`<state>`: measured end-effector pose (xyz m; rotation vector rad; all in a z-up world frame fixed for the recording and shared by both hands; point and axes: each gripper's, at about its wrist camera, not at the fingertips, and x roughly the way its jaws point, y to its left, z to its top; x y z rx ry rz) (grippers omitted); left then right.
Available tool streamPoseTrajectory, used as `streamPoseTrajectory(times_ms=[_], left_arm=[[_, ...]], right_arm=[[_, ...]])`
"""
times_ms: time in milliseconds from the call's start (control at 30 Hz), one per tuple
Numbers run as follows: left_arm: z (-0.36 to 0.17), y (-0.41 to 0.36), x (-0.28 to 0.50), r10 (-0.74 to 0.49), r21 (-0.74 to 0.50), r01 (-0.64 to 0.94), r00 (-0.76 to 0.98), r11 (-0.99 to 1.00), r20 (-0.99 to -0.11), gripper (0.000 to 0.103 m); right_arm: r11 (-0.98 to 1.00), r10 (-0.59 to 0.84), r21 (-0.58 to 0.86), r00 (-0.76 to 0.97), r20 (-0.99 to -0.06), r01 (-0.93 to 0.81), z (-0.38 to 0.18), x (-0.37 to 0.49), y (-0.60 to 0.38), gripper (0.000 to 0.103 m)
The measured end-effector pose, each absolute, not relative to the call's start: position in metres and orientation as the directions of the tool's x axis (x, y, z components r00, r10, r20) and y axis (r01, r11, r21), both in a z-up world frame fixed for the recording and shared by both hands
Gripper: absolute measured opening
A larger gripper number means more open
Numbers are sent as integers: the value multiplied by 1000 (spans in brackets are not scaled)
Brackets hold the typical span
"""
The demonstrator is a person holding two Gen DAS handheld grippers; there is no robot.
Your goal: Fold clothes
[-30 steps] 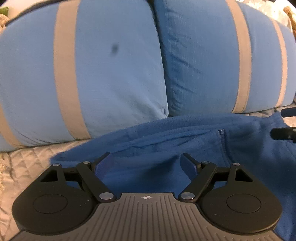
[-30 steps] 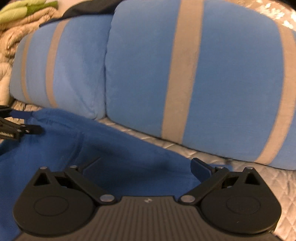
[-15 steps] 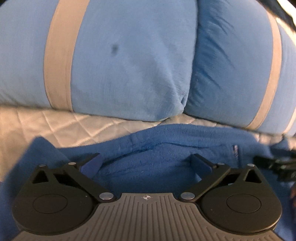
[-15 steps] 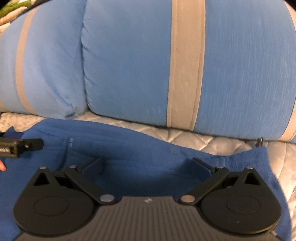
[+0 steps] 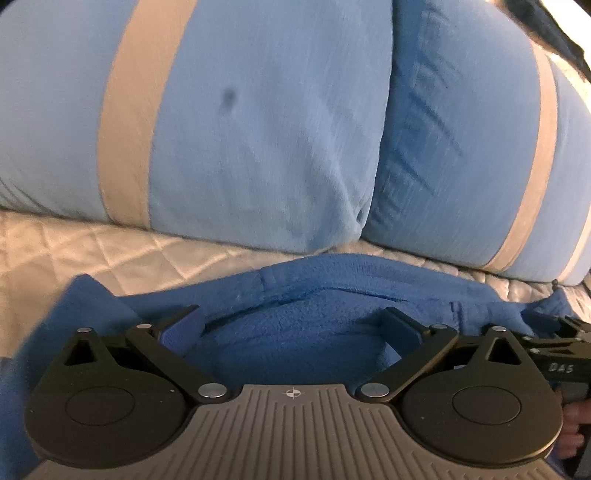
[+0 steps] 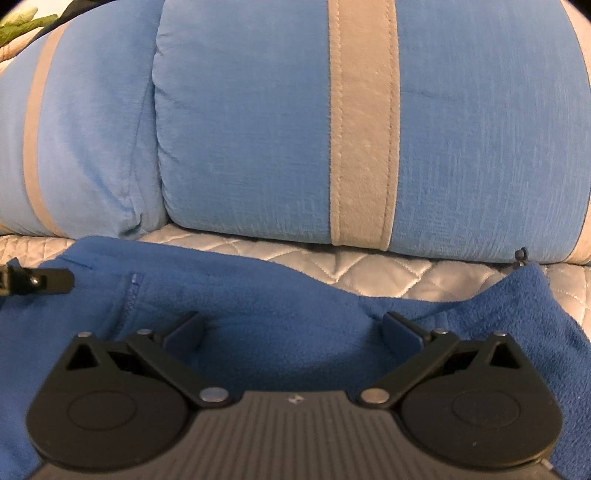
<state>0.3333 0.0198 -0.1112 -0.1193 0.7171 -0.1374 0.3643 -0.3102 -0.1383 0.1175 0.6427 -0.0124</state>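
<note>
1. The left claw stands fully spread with nothing pinched; the blue fleece garment lies under and between its fingers, a raised fold of cloth bulging into the gap.
2. The right claw is likewise wide open and empty, its fingers resting low over the same garment, near the garment's far edge.
3. The garment is spread on a quilted bedspread, its far edge just short of two large blue pillows with grey stripes. A short seam or zipper end shows to the left in the right wrist view.
4. The step in hand looks like taking hold of the far edge with both claws, or having just laid it down; I cannot tell which.
5. To grip well, each claw should close on one clean layer near the hem, not on the loose bulge, so the fold comes up square.
6. Both claws should hold at matching spots along the edge so the cloth does not skew.
7. Fleece is thick and springy; a shallow pinch may slip.
8. The bed is soft and gives under pressure. Behind the pillows little shows: a green and beige textile at the upper left corner of the right view.
</note>
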Motion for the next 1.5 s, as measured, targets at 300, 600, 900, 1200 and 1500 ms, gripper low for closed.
streamPoseTrajectory(times_ms=[300, 600, 900, 1200, 1500], left_arm=[[-73, 17, 275, -98, 24, 164, 693, 986, -714, 103], [-128, 50, 246, -75, 7, 105, 749, 994, -659, 103], [-133, 49, 253, -98, -20, 112, 757, 994, -645, 103], [-132, 53, 248, -101, -23, 112, 758, 993, -644, 103], [-131, 53, 247, -100, -24, 111, 759, 994, -643, 103]], right_arm=[[993, 26, 109, 802, -596, 48, -139, 364, -310, 102], [994, 21, 102, 803, -596, 50, -139, 365, -308, 102], [995, 1, 75, 778, -628, 60, -124, 361, -306, 103], [991, -28, 74, 726, -687, 109, -81, 306, -340, 103], [932, 5, 313, 855, -519, 185, -136, 243, -387, 102]])
